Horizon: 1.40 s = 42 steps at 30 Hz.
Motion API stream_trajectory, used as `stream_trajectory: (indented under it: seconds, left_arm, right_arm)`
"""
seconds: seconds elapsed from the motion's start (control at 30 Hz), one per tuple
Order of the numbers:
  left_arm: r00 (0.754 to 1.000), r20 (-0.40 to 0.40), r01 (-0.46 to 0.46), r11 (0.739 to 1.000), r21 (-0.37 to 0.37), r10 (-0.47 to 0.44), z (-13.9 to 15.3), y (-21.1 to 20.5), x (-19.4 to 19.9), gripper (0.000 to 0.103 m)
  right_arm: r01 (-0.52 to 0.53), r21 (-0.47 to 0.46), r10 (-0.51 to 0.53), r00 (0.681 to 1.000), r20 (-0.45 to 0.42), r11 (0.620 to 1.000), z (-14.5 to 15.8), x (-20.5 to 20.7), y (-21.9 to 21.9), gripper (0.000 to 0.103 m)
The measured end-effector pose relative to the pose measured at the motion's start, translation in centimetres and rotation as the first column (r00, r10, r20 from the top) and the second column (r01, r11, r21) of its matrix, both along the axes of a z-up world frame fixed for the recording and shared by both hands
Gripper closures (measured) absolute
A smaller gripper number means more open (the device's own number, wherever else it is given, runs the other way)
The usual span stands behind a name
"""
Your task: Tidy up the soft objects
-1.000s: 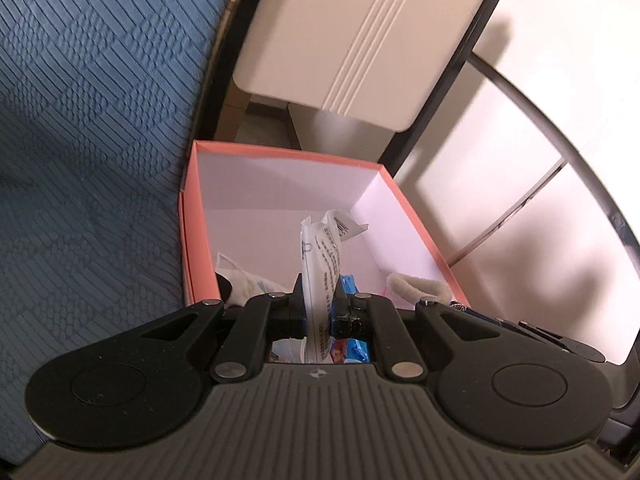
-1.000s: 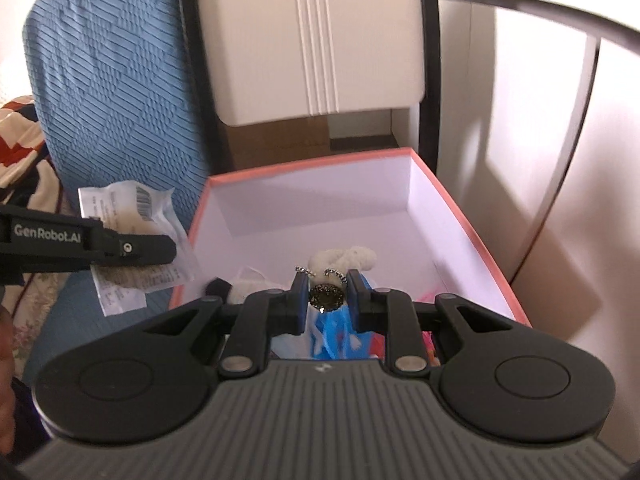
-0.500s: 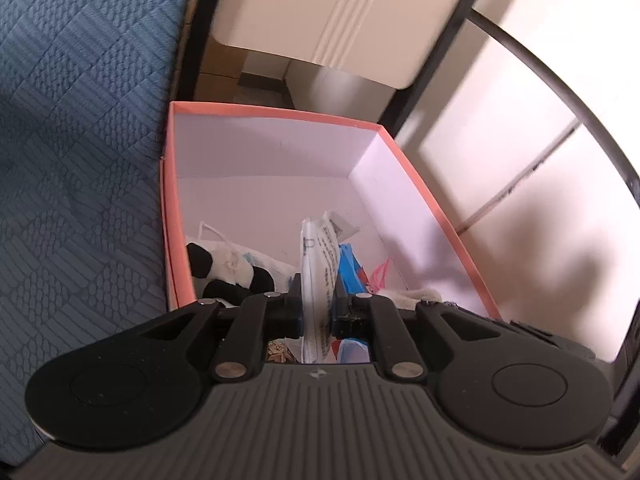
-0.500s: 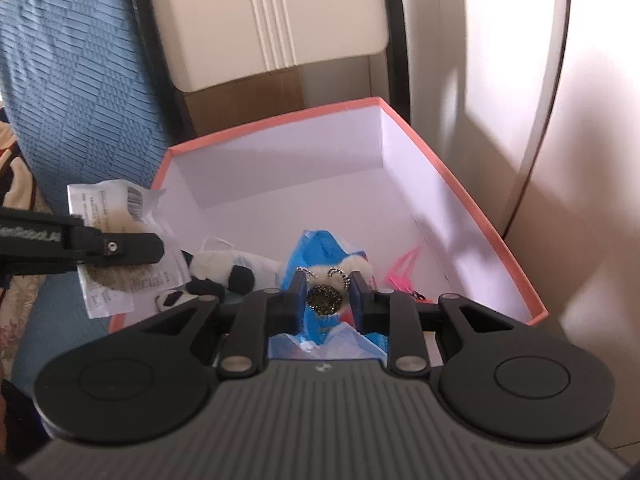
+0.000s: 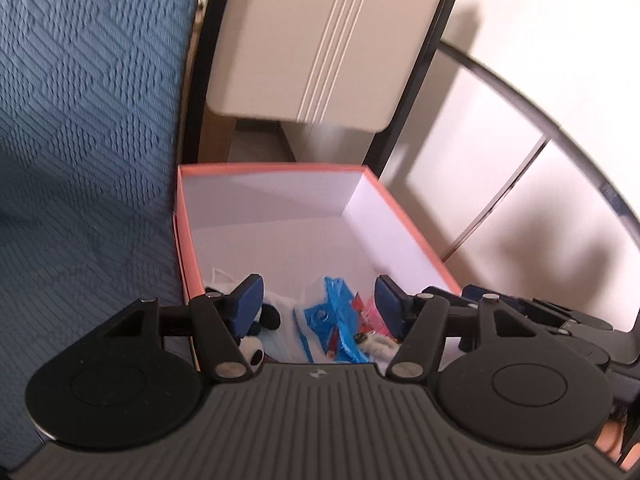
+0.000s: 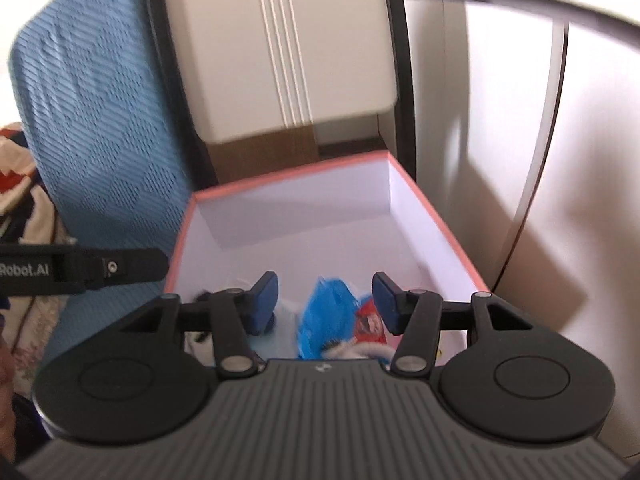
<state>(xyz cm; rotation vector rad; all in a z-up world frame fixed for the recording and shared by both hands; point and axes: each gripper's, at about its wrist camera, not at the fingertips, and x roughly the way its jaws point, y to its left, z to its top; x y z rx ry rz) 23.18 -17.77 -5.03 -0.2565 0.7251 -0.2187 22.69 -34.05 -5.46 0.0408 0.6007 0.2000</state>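
A salmon-rimmed white box (image 5: pixel 276 167) (image 6: pixel 280 186) stands on the floor beside a blue chair. Soft things lie in its near end: a blue plastic packet (image 5: pixel 334 312) (image 6: pixel 326 316), a black-and-white panda plush (image 5: pixel 260 332), a red and pink item (image 6: pixel 370 322) and a white fluffy toy (image 5: pixel 378 346). My left gripper (image 5: pixel 316 300) is open and empty above the box's near end. My right gripper (image 6: pixel 324 294) is open and empty over the same spot. The left gripper's finger (image 6: pixel 84 270) shows at the left of the right wrist view.
A blue textured chair cushion (image 5: pixel 80 140) (image 6: pixel 100 120) is left of the box. A beige panel (image 5: pixel 320 40) and a black frame stand behind it. White cabinet doors (image 5: pixel 520 180) and a curved black bar are on the right. Patterned fabric (image 6: pixel 20 180) lies far left.
Both grippers have opened. The left one has let go of the white packet and the right one of the fluffy toy on its chain; both now lie in the box.
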Motion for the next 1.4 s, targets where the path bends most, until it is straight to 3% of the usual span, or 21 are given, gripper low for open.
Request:
stream_trajectory:
  seconds: [0.27, 0.53, 0.93, 1.4]
  left_arm:
    - [0.994, 0.106, 0.015, 1.000, -0.004, -0.015, 4.9, 1.4, -3.8, 0.035]
    - [0.983, 0.183, 0.016, 1.000, 0.019, -0.019, 7.5, 2.2, -7.8, 0.034]
    - [0.981, 0.194, -0.010, 1.000, 0.015, 0.007, 7.1, 3.9, -11.7, 0.034]
    - [0.986, 0.164, -0.044, 0.998, 0.043, 0.037, 5.0, 4.4, -13.3, 0.034]
  right_arm:
    - [-0.032, 0.024, 0.030, 0.996, 0.083, 0.999, 4.4, -3.5, 1.3, 0.048]
    - [-0.055, 0.014, 0.054, 0.995, 0.089, 0.998, 5.3, -7.1, 2.4, 0.048]
    - [-0.024, 0.019, 0.023, 0.998, 0.054, 1.000, 4.3, -11.3, 2.9, 0.048]
    - [0.000, -0.018, 0.000, 1.000, 0.010, 1.000, 2.3, -12.7, 3.7, 0.048]
